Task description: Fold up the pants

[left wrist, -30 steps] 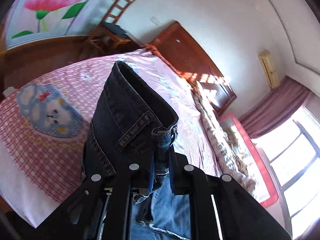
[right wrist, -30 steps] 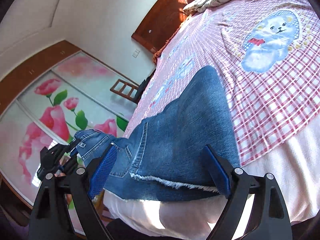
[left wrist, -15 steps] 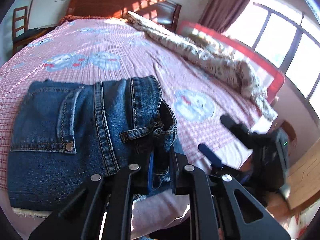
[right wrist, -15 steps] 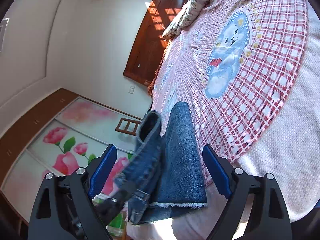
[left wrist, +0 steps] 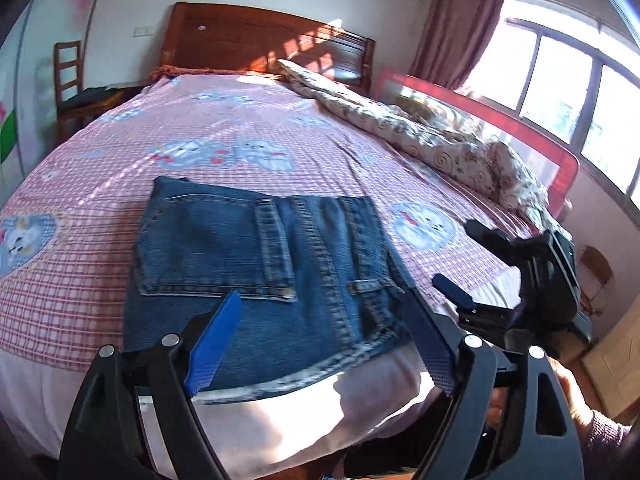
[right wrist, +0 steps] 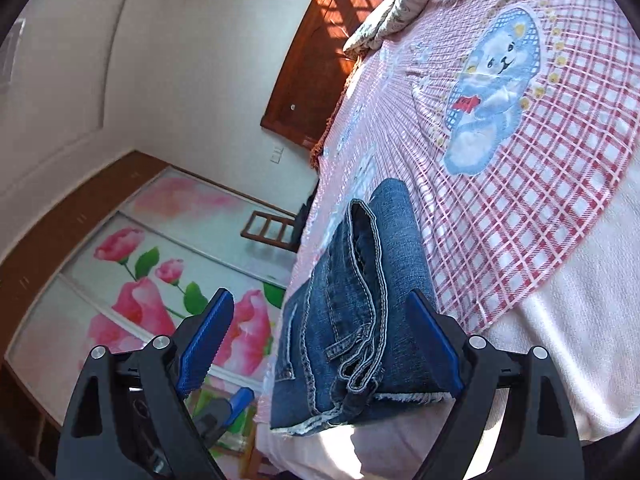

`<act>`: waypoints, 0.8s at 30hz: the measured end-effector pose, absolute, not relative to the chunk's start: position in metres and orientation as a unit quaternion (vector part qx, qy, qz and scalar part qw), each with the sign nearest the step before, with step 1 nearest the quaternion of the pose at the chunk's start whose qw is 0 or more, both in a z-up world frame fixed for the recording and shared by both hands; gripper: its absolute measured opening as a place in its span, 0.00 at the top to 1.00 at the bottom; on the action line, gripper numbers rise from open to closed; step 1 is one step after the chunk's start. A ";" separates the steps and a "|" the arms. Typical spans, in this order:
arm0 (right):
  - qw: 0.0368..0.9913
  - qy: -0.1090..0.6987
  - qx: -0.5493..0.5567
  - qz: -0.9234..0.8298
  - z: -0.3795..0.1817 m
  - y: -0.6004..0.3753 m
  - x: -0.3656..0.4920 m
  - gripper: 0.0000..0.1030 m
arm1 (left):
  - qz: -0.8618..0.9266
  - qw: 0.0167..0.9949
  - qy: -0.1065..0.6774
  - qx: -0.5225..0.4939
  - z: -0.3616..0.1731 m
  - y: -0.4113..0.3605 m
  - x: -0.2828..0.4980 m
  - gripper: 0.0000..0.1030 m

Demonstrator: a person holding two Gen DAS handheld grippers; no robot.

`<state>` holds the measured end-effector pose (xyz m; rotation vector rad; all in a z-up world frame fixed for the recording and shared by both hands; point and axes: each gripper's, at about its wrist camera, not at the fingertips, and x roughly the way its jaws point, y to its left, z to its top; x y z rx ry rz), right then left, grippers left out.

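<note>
The blue denim pants (left wrist: 248, 248) lie folded in a flat stack near the foot edge of the bed, back pocket and waistband up. My left gripper (left wrist: 320, 300) hovers just above their near edge. Its jaws are opening, and no cloth is pinched between the blue pads (left wrist: 212, 344). In the right wrist view the folded pants (right wrist: 352, 312) show their layered side edge, and my right gripper (right wrist: 320, 298) stands open around that end without pressing it. The right gripper (left wrist: 468, 264) also shows at the pants' right side, held by a hand (left wrist: 568, 388).
The bed (left wrist: 280, 136) has a pink checked sheet with bear prints. A rolled floral quilt (left wrist: 420, 136) and a red rail (left wrist: 520, 132) run along its right side. A wooden headboard (left wrist: 256, 40), a chair (left wrist: 68, 76) and flower-painted wardrobe doors (right wrist: 132, 264) stand around it.
My left gripper went from shut on the pants' waistband to open, letting it drop. The top layer came over and now lies flat on the stack. The left gripper rolled and moved across.
</note>
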<state>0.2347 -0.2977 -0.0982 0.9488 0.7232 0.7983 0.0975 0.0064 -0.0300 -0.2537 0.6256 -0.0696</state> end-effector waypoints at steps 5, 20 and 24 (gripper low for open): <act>0.784 0.387 0.334 0.351 -0.087 -0.260 0.240 0.16 | 0.011 0.931 0.316 -0.181 -0.050 0.055 0.114 0.19; 0.782 0.466 0.276 0.309 -0.102 -0.226 0.271 0.73 | -0.008 0.918 0.336 -0.210 -0.084 0.056 0.136 0.11; 0.788 0.475 0.233 0.315 -0.099 -0.220 0.271 0.87 | -0.009 0.920 0.336 -0.203 -0.086 0.055 0.137 0.11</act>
